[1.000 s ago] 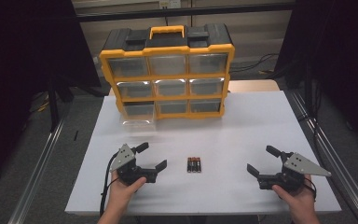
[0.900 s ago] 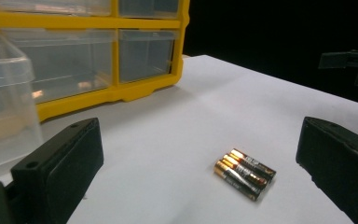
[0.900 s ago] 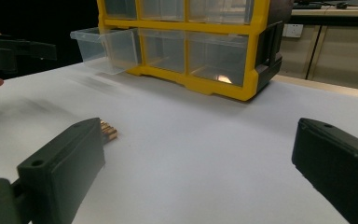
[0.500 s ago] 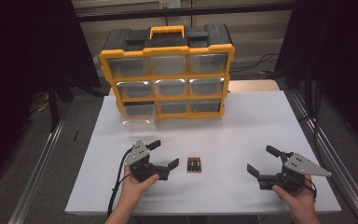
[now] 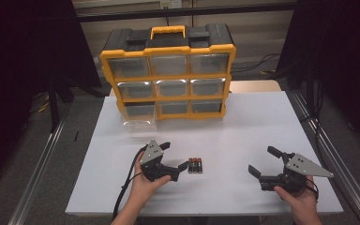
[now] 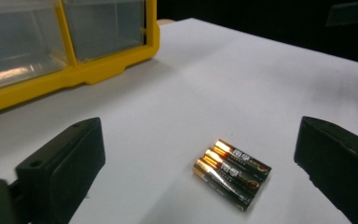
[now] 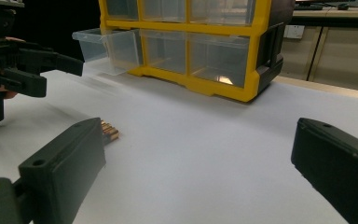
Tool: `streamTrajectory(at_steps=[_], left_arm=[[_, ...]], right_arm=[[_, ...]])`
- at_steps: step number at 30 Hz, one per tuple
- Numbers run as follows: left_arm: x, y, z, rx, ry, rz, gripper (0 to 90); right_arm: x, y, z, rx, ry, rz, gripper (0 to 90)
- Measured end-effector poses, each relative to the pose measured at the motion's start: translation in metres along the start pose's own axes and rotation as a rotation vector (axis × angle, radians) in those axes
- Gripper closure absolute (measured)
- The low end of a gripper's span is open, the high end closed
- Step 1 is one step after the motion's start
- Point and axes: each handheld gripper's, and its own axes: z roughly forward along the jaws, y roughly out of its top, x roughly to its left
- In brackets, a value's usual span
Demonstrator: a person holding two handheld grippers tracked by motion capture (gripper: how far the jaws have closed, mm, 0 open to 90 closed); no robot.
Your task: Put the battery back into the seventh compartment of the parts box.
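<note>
Three small batteries [image 5: 195, 165] [image 6: 231, 171] lie side by side on the white table [image 5: 243, 131]. My left gripper [image 5: 175, 157] is open just left of them, jaws wide with the batteries ahead between them. My right gripper [image 5: 263, 161] is open near the front right of the table, holding nothing; the batteries [image 7: 109, 131] peek out past its left jaw. A yellow and black organizer [image 5: 168, 70] with clear drawers stands at the back; its bottom left drawer [image 5: 138, 115] [image 7: 103, 49] is pulled out.
The left gripper's black cable [image 5: 124, 187] trails off the front table edge. Metal rails [image 5: 37, 164] run along both sides of the table. Dark curtains flank the scene. White tabletop stretches between the two grippers and in front of the organizer.
My left gripper has moved right and slightly forward, up to the batteries. The right gripper has stayed in place.
</note>
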Motion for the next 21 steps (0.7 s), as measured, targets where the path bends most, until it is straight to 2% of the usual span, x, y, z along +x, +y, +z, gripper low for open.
streamTrajectory(at_steps=[1,5,6,8,9,12,14,15,18,19,21], left_arm=[[0.000,0.000,0.001,-0.003,-0.008,-0.003,4.4],[-0.003,0.001,0.006,0.041,-0.003,0.022,6.1],[-0.004,0.002,0.007,0.066,0.006,0.032,6.9],[-0.005,0.002,0.009,0.112,0.002,0.042,12.7],[-0.005,0.003,0.010,0.127,-0.003,0.057,12.7],[-0.008,0.002,0.014,0.177,-0.007,0.054,14.3],[-0.008,0.001,0.015,0.188,-0.019,0.054,15.1],[-0.007,0.001,0.015,0.202,-0.012,0.063,16.4],[-0.007,0.001,0.017,0.230,-0.022,0.047,21.6],[-0.006,0.002,0.017,0.238,-0.025,0.055,21.6],[-0.009,0.003,0.020,0.259,-0.024,0.040,22.8]], right_arm=[[0.000,0.000,0.000,0.000,-0.002,-0.001,2.4],[0.000,0.000,-0.001,-0.002,0.001,-0.002,2.4],[0.000,0.000,-0.001,-0.003,0.001,-0.002,2.4],[0.000,0.000,-0.001,-0.002,0.000,0.000,2.5],[0.000,0.000,-0.001,-0.002,0.000,0.000,2.5],[0.000,0.000,-0.001,-0.002,0.001,-0.001,2.5],[0.000,0.000,-0.001,-0.002,0.001,-0.002,2.5],[0.000,0.000,-0.001,-0.002,0.002,-0.003,2.5],[0.000,0.000,-0.001,0.003,0.000,0.000,2.5],[0.000,0.000,-0.001,0.003,0.000,0.000,2.5],[0.000,0.000,-0.001,0.003,0.001,0.000,2.5]])
